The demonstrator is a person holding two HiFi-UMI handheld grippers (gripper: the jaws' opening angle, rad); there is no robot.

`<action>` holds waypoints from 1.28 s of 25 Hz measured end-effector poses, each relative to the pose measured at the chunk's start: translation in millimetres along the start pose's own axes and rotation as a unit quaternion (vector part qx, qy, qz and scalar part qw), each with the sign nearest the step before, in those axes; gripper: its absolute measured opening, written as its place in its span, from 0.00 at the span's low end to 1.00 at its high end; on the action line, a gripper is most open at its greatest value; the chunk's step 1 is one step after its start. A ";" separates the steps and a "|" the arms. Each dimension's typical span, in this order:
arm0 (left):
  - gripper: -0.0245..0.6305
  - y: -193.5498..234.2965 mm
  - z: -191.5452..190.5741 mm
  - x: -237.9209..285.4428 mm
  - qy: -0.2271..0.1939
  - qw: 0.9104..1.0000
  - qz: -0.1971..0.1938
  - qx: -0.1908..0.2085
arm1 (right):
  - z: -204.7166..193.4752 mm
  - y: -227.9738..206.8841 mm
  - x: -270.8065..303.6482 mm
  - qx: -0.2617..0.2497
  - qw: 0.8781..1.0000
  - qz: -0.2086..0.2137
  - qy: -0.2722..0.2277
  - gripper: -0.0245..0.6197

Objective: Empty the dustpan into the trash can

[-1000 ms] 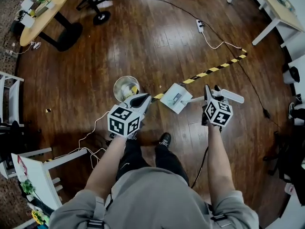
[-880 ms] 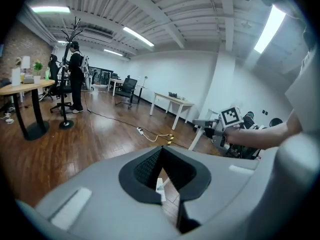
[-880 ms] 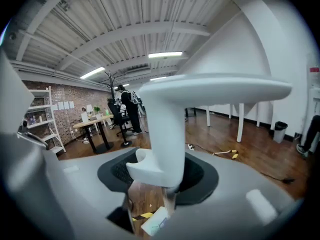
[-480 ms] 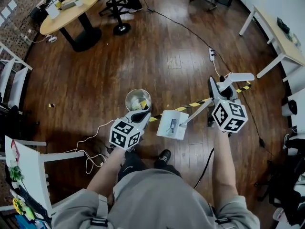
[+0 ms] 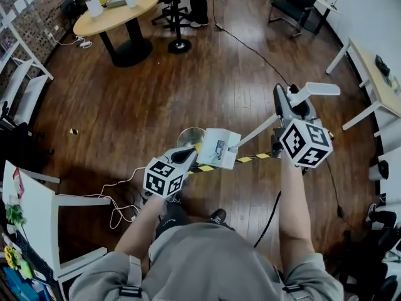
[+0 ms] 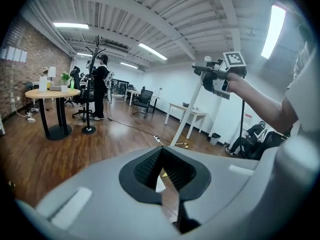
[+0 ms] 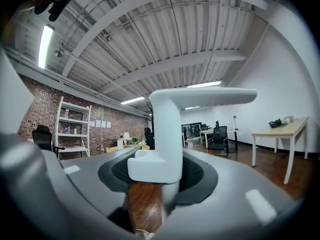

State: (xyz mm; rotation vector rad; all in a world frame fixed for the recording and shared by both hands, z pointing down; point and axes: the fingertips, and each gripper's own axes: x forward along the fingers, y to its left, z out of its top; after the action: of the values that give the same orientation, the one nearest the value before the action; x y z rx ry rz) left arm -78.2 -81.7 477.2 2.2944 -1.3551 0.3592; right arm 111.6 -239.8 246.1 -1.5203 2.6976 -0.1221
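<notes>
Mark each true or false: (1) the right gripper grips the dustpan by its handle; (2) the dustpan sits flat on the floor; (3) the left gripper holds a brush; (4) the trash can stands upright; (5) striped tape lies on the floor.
1. True: the right gripper is closed on the long handle of the dustpan.
2. False: the dustpan is held off the floor, and in the head view its pan overlaps the trash can.
3. False: the left gripper has nothing between its jaws.
4. True: its open top faces up.
5. True: yellow-and-black tape crosses the floor.
</notes>
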 end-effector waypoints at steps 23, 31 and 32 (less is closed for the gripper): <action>0.04 180.6 40.8 -19.2 -0.023 0.999 -0.039 -0.020 | -49.4 128.5 202.6 -0.085 0.994 -0.043 0.058 0.33; 0.04 240.6 60.0 -45.3 -0.048 0.998 -0.035 -0.028 | -59.3 200.9 280.3 -0.134 0.988 -0.028 0.070 0.33; 0.04 247.1 62.1 -48.2 -0.050 0.998 -0.033 -0.030 | -62.0 208.6 289.1 -0.137 0.988 -0.025 0.074 0.33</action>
State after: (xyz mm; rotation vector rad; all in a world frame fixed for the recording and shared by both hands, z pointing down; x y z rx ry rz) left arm -318.0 -179.2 463.0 2.3288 -1.3150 0.1831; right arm -220.7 -376.6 289.6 -1.7139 2.8922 0.1466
